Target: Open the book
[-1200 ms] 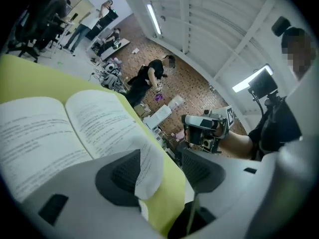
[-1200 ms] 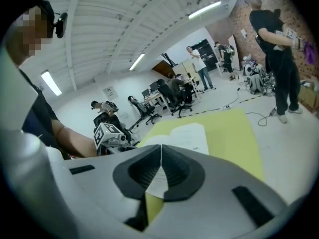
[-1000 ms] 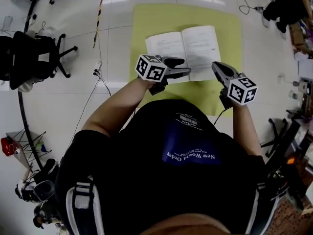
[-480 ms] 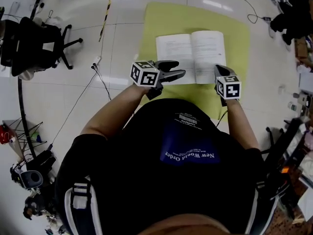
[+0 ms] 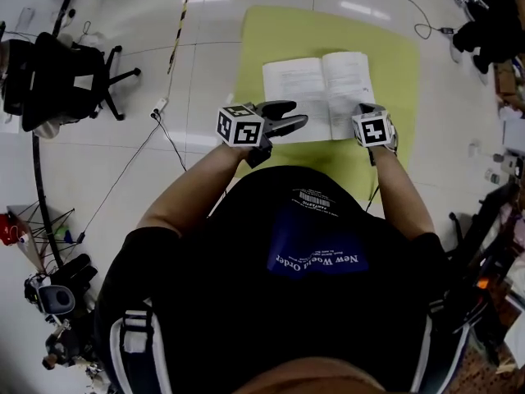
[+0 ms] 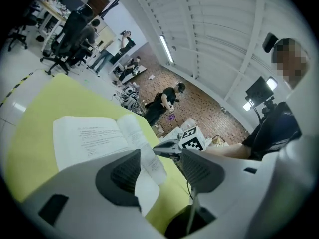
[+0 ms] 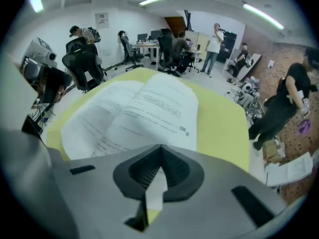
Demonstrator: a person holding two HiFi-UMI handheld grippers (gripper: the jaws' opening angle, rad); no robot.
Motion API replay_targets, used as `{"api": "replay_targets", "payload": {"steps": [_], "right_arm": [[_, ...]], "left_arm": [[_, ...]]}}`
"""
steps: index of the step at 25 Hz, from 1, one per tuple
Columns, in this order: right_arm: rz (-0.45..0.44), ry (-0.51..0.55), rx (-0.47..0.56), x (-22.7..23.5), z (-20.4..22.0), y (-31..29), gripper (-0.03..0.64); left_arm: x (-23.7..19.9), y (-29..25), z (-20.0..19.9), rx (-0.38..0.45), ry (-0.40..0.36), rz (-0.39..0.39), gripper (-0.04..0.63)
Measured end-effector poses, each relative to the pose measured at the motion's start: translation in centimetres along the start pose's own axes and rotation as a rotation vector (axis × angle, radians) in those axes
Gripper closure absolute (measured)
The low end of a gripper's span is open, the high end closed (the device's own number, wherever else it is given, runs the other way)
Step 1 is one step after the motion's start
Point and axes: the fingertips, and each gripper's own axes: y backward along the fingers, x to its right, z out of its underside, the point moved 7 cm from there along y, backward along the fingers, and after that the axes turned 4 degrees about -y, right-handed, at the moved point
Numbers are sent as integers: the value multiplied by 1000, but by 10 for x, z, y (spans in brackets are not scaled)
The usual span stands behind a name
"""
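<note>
The book (image 5: 320, 93) lies open and flat on a yellow-green mat (image 5: 394, 56) on the floor, white printed pages up. My left gripper (image 5: 298, 112) hovers at the book's near left corner and points across it, open, with nothing between its pads (image 6: 124, 171). My right gripper (image 5: 371, 112) is tipped steeply down over the book's near right corner, shut. In the right gripper view its tips (image 7: 160, 147) meet just above the right-hand page (image 7: 144, 108). The left gripper view shows the book (image 6: 89, 138) and the right gripper (image 6: 162, 151) beyond it.
A black office chair (image 5: 57, 72) stands at the left, and a cable (image 5: 164, 130) runs over the tiled floor beside the mat. Dark clutter (image 5: 492, 23) lines the right side. Several people and desks (image 7: 164, 39) are far off.
My right gripper has come down and tipped steeply toward the book's near right corner, still shut. The left gripper has slid a little to the left, still open.
</note>
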Motion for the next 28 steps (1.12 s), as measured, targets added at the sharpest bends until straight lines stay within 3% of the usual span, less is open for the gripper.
{"api": "replay_targets", "payload": {"steps": [4, 10, 15, 16, 18, 28], "right_arm": [[-40, -148, 32, 18, 25, -11, 627], [-122, -248, 217, 24, 42, -15, 627], [-131, -258, 246, 25, 43, -14, 627], [-132, -258, 245, 25, 43, -15, 627], [-132, -258, 245, 26, 44, -15, 627], [-128, -252, 244, 26, 44, -17, 627]], "left_arm": [[-11, 11, 7, 39, 12, -42, 348], [-23, 20, 17, 111, -4, -101, 348], [-34, 21, 14, 128, -59, -166, 348], [-37, 21, 13, 127, -70, -199, 382], [-43, 23, 9, 141, -85, -270, 572], [-56, 22, 6, 124, -114, -334, 589]]}}
